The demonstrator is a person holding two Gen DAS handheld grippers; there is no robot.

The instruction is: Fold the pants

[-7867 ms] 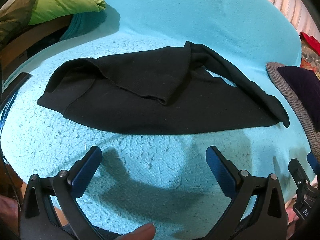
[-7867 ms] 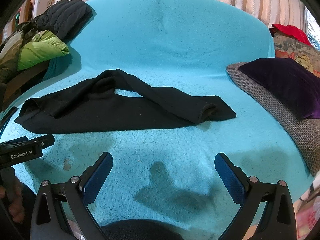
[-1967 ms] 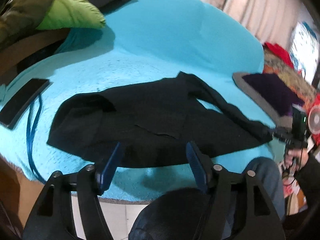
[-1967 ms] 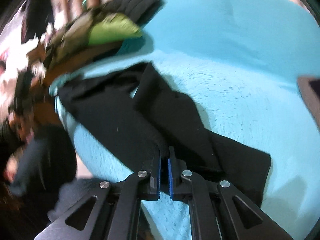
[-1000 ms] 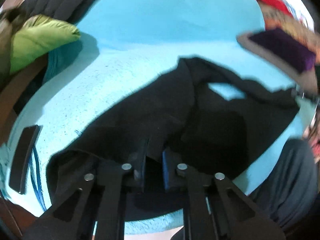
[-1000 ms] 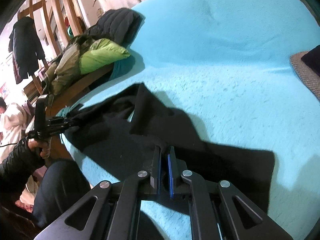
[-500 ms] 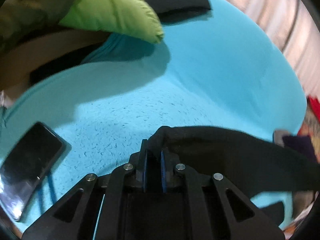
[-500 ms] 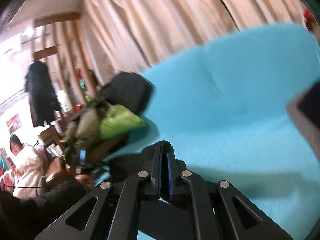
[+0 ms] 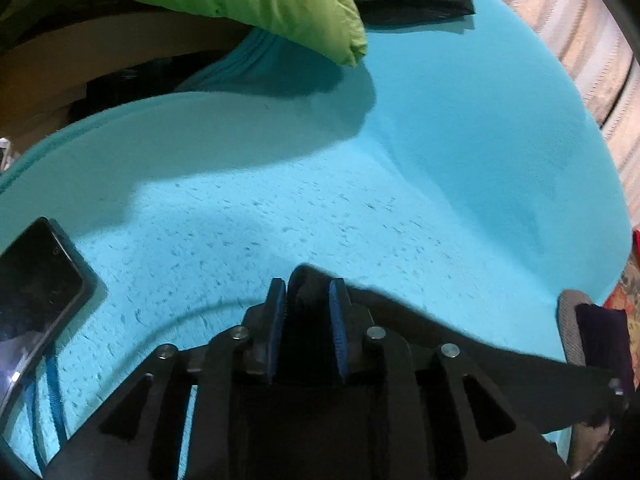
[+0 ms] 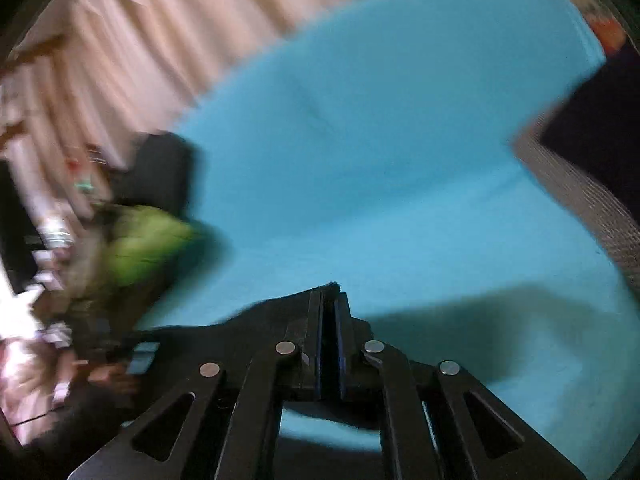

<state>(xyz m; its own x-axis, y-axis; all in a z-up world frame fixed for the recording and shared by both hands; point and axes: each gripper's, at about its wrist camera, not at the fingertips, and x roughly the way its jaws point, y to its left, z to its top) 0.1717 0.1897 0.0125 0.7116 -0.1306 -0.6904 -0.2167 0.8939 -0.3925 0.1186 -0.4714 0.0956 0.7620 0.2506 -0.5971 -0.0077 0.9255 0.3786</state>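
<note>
both clamped on black fabric pants [image 9: 480,344]: left gripper [image 9: 306,300], right gripper [image 10: 329,308], lifted above fuzzy turquoise blanket [image 9: 400,160].

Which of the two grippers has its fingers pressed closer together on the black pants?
The right gripper: only a thin slit shows between its fingers. The left gripper pinches a thicker bunch of the black pants, leaving a wider gap.

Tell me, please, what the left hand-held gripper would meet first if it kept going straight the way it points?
The left hand-held gripper, shut on the black pants, points across bare turquoise blanket. Going straight, it would probably meet that blanket where it rises into the backrest; nothing else shows in line, though depth is unclear.
</note>
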